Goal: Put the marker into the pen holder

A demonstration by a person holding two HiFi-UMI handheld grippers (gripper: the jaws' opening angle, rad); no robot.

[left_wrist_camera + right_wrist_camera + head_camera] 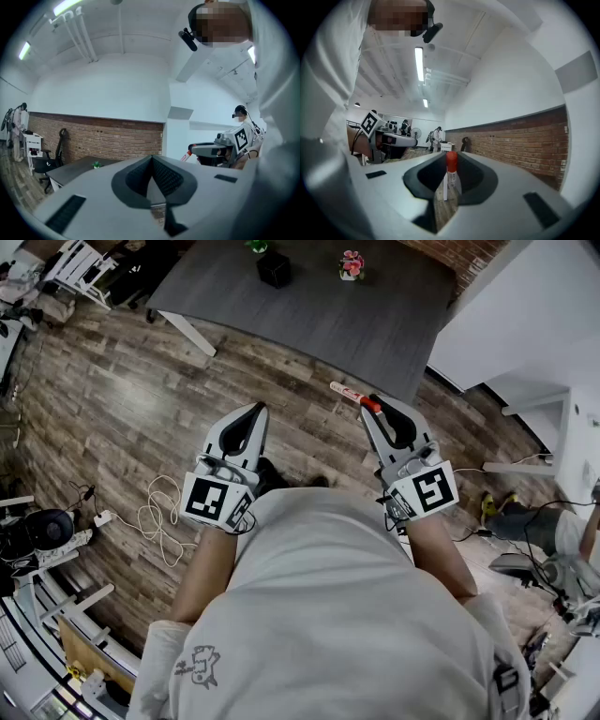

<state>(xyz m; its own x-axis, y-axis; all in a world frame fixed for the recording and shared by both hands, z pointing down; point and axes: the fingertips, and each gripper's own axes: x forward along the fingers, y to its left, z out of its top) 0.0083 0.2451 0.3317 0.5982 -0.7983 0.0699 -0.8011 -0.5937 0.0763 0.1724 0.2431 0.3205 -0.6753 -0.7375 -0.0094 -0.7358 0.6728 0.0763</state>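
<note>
Marker [349, 394] was pinched in the right gripper [373, 409], whose jaws were closed on it near the red-capped end, held level out in front of the person, well short of the table [356, 324].

By the look of it, it was a light, stiff plastic stick with a smooth, round barrel. It would not bend or crush under the pads, but it could easily roll or swivel in a light pinch. The hold sat close to the cap, leaving most of the white barrel hanging free to one side. I judged that a grip nearer the middle would have pivoted less. As it was, the free end seemed the natural one to lead into an opening.

In the head view the long axis lay across the jaws, not along them. It slanted from the cap at the jaw tips up and to the left in the picture, so the bare white end pointed roughly toward the table. In the right gripper view the marker stood upright in the picture, with the red cap on top and the barrel below. Its true tilt was therefore hard to fix.

The left gripper [253, 413] had its jaws pressed together with nothing between them. It was held beside the right one, apart from the marker.

A black box-shaped pen holder [274, 268] stood on the far part of the table, near a small pot of pink flowers [352, 265] and well apart from the marker.
</note>
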